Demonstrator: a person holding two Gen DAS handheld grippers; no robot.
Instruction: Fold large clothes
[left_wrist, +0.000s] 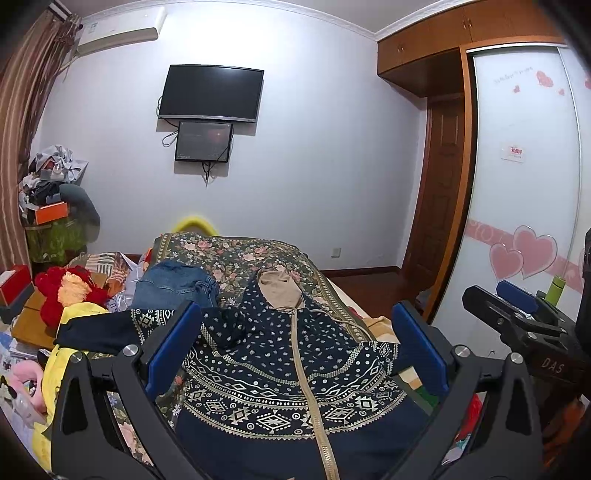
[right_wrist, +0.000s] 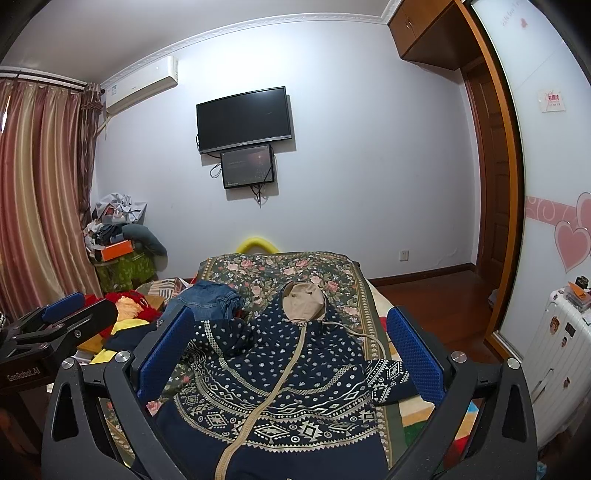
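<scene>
Navy patterned hoodie (left_wrist: 280, 354) lies zipped and face up on the bed (left_wrist: 236, 254), hood at the far end, its sleeves already bunched across the chest. Both the left gripper (left_wrist: 295, 350) and the right gripper (right_wrist: 291, 354) hover above it with jaws wide apart, holding nothing. The likely trouble: a pinch could take only the top layer, so the body drags crooked, or snag the loose drawstring (right_wrist: 354, 332). Jeans (left_wrist: 173, 284) just beside the left sleeve could get caught in the fold.
</scene>
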